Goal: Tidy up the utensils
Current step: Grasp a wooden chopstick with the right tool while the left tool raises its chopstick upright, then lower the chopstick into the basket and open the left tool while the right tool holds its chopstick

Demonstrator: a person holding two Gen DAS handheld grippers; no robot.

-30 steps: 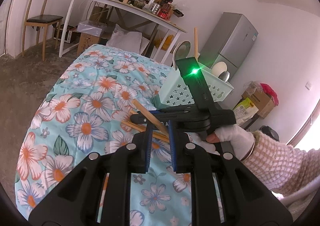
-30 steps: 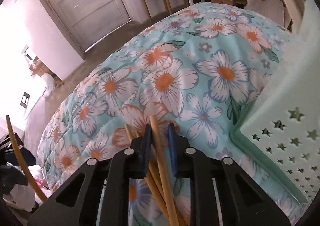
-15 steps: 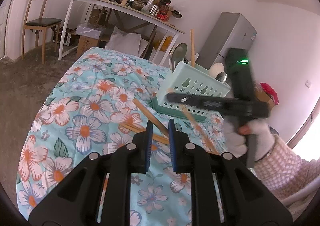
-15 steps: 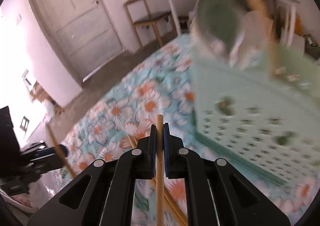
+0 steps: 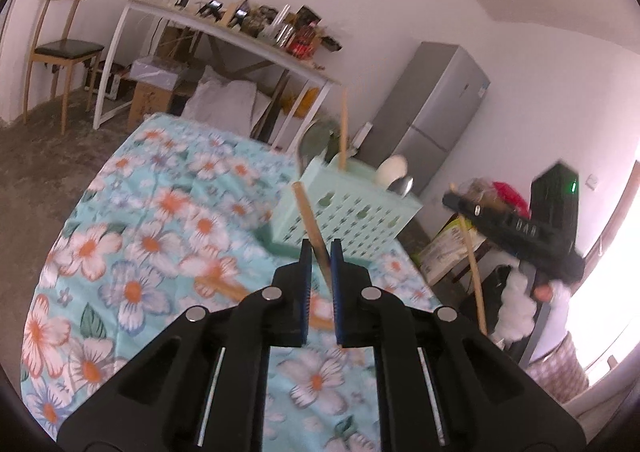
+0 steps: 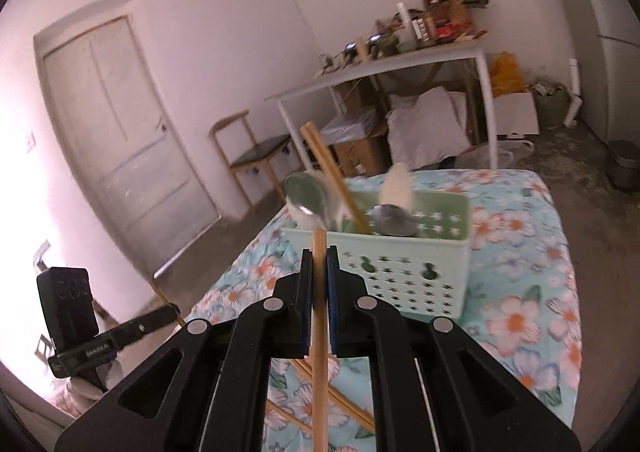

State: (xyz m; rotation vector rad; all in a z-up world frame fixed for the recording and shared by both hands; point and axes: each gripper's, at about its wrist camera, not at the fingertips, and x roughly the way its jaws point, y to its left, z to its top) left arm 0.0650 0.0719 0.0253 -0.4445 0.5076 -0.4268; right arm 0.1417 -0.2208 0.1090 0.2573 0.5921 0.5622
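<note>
The left gripper (image 5: 319,252) has its blue-padded jaws closing on 1 wooden chopstick (image 5: 311,224); a sliver of gap shows beside the stick at the right pad. This chopstick is pale brown, straight and square-tipped, its long axis running up and slightly left from the pads, its free end lying across the front wall of the basket (image 5: 352,214). The right gripper (image 6: 319,270) is clamped narrowly on a second chopstick (image 6: 319,316), whose long axis runs almost vertically through the view, its top end level with the basket's near rim and its lower end passing out of the bottom edge. In the left wrist view the right gripper appears at the right, carrying that stick hanging steeply downward, off the bed's right edge; raised lettering on its body is blurred and unreadable. In the right wrist view the left gripper's body bears small white print, too small to read.

The basket is mint green plastic, pierced with star and gourd shaped holes, standing on a floral bedspread (image 5: 132,252). It holds 1 upright chopstick (image 6: 334,182) leaning left, a large metal spoon (image 6: 310,200), a smaller metal spoon (image 6: 394,220) and a white spoon (image 6: 398,188). More chopsticks (image 6: 344,398) lie flat on the bedspread near the grippers. Beyond stand a table (image 5: 240,40), a chair (image 5: 60,48) and a grey fridge (image 5: 432,108).
</note>
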